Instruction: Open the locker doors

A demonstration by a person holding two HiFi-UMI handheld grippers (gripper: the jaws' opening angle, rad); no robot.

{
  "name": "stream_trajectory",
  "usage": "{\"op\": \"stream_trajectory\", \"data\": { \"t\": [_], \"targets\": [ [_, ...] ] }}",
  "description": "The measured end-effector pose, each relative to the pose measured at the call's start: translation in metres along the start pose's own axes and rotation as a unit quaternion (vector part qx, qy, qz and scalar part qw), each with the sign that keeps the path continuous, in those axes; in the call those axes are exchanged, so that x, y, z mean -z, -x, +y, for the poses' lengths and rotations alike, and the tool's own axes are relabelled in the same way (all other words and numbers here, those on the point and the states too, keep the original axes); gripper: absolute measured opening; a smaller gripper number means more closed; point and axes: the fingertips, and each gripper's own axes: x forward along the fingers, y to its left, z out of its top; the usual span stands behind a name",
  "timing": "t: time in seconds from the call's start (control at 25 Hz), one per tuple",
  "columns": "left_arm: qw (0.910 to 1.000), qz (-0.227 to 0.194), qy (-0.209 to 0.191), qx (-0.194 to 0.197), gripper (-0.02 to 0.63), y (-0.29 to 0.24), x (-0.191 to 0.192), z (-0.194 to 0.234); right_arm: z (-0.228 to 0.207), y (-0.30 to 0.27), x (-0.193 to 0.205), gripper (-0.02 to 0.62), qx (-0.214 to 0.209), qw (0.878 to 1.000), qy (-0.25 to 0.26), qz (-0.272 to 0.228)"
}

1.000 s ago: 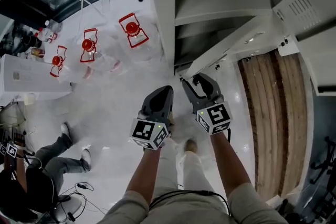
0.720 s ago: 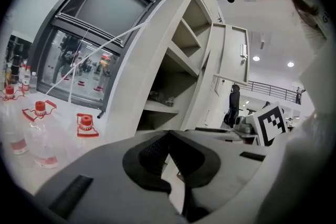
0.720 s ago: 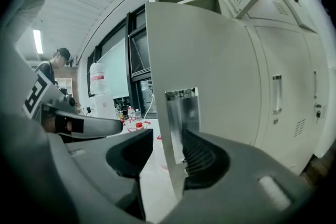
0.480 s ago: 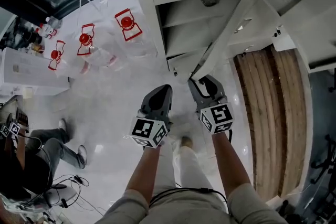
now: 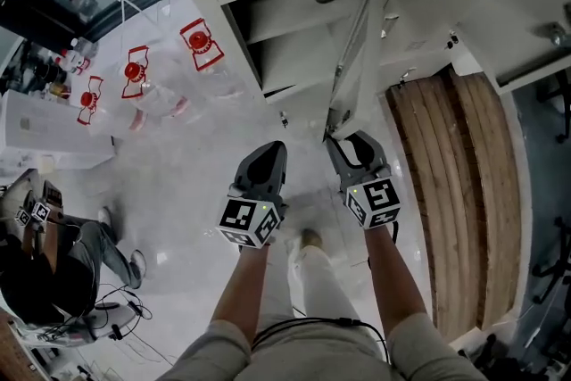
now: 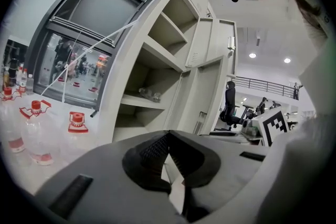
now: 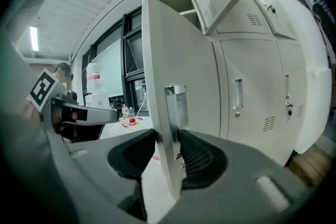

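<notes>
Left hand-held gripper [image 5: 270, 149] jaws together, empty; right hand-held gripper [image 5: 349, 139], just closing, clamps locker door [image 7: 181, 55] edge.

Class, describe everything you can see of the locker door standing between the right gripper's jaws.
The locker door is a tall off-white panel, apparently painted metal, swung open from the cabinet. A shiny metal handle plate sits at its free edge. The right gripper, whose jaws have just been closing, pinches that edge at the plate.

3 red-cap water jugs [image 5: 198, 45], wood planks [image 5: 455, 192], seated person [image 5: 45, 272] w/ cables [image 5: 125, 310]
</notes>
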Motion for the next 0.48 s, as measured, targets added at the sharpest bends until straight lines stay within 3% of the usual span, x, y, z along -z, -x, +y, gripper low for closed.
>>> {"op": "stream_trajectory", "data": {
  "t": [0.48],
  "targets": [
    [0.9998,0.006,-0.011,0.018,-0.002,-0.025,0.001,-0.032,-0.073,0.056,0.013,0.114,0.082,0.996,-0.025,0.004]
  ]
}}
